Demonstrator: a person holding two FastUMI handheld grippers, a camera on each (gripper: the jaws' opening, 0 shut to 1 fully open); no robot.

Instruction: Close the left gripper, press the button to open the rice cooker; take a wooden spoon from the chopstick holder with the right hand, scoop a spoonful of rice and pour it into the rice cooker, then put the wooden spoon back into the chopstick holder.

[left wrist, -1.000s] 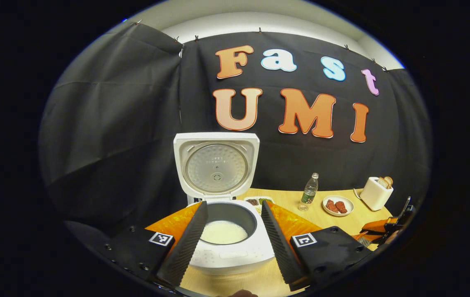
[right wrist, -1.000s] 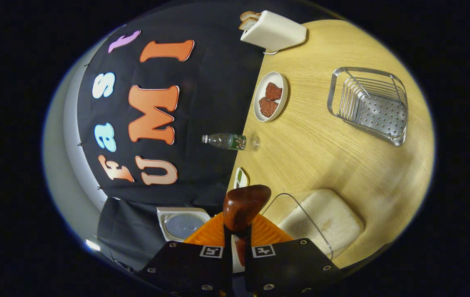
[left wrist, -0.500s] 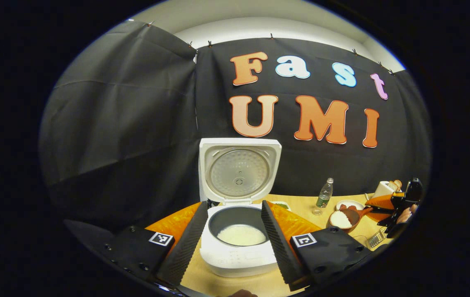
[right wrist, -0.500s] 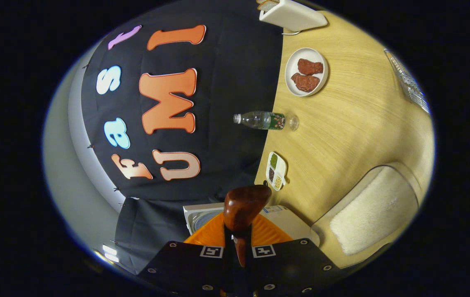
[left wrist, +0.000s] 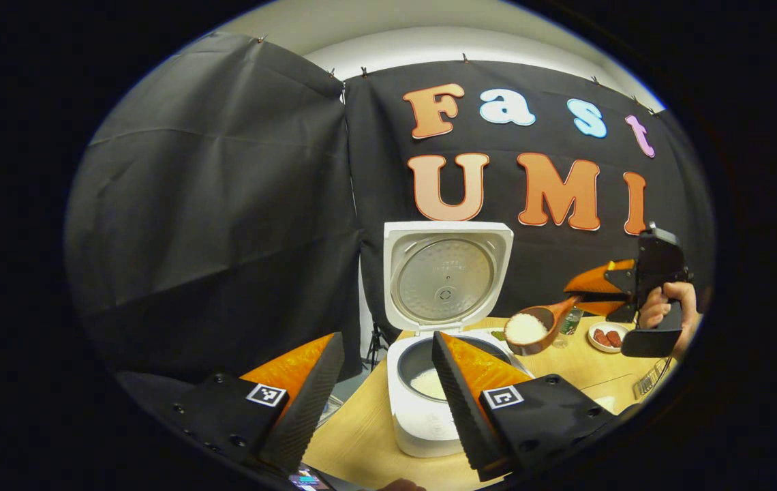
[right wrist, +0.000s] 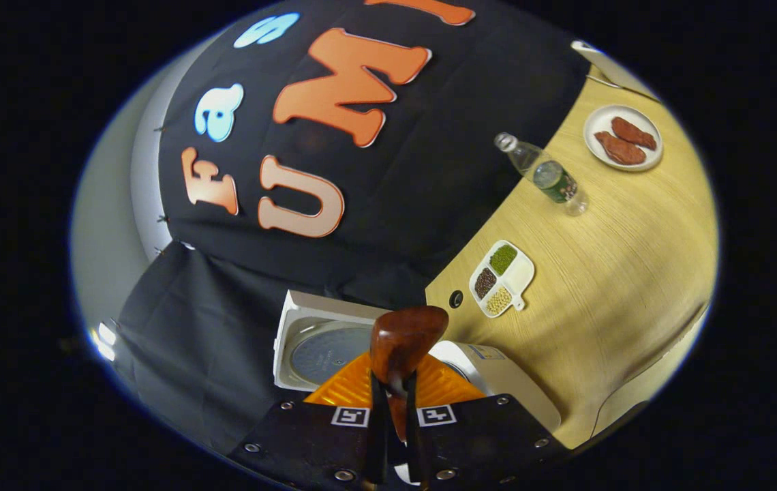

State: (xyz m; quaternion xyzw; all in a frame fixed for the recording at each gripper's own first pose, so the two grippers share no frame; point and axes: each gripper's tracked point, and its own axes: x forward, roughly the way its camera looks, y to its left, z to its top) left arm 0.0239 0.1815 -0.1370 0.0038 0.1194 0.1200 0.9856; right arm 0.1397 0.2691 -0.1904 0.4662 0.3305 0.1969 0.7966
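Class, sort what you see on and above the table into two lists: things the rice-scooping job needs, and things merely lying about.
Needed for the job:
rice cooker, lid up
wooden spoon heaped with rice, gripped by the right gripper
left gripper, open

Lying about:
water bottle
plate of meat
divided dish of beans

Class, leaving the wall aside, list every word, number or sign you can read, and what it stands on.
Rice cooker lid: tiny print, too small to read.
Bottle label: blurred, unreadable.
Left tongs: square coded markers, no words.
No text reads clearly.
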